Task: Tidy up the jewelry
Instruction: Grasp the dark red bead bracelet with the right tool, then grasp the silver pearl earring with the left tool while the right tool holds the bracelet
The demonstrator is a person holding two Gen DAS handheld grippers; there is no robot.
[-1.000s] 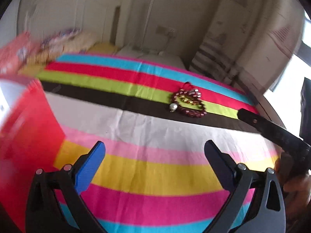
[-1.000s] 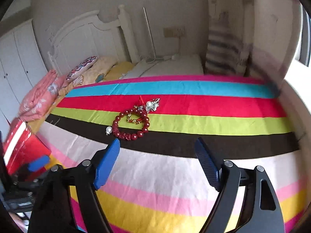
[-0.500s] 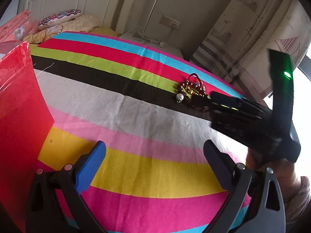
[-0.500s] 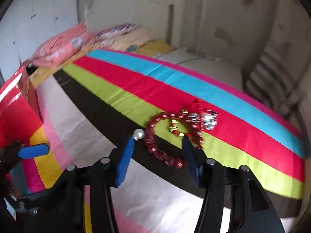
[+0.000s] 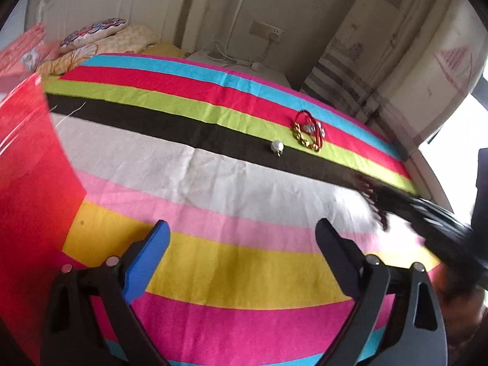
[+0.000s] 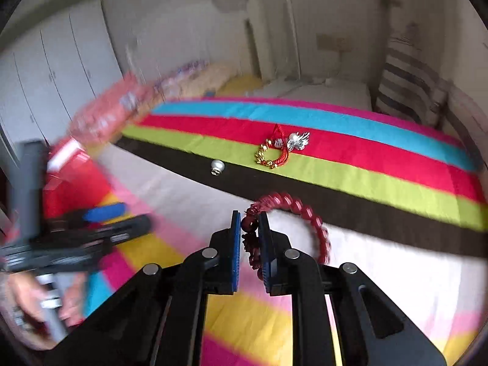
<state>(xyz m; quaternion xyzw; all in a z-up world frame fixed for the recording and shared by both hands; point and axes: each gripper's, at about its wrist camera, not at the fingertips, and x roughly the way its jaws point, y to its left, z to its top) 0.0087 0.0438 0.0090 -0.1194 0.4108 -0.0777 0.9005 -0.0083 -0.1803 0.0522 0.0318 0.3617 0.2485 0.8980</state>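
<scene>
The right hand-held gripper (image 6: pixel 250 225) is pressed nearly together, pinching a dark red bead bracelet (image 6: pixel 305 213) between its blue pads (image 6: pixel 235 244). The bracelet hangs clear of the bed, its loop curving out to the right of the jaws, over the white stripe of the striped blanket (image 6: pixel 381 180). In the left wrist view the same bracelet (image 5: pixel 373 196) shows as a blurred dark streak at the tip of the right gripper, at the right edge.

The left hand-held gripper (image 5: pixel 241 238) is spread wide and holds nothing; it hovers above the yellow and pink stripes, touching no object.

One bracelet is held. On the bed lie one loose silver pearl bead (image 6: pixel 217 166), on the black stripe, and one small heap (image 6: pixel 280 149) of red cord, gold beads and a silver charm, on the green and red stripes, near the pearl but apart from it. How many pieces make up the heap cannot be told. One red box (image 5: pixel 27 183) stands at the left, beside the left gripper.

Half a second ago the bracelet lay on the blanket around the heap, with the right gripper half open over it; now it is lifted away and the gripper is clamped on it. The pearl and heap have stayed in place.
</scene>
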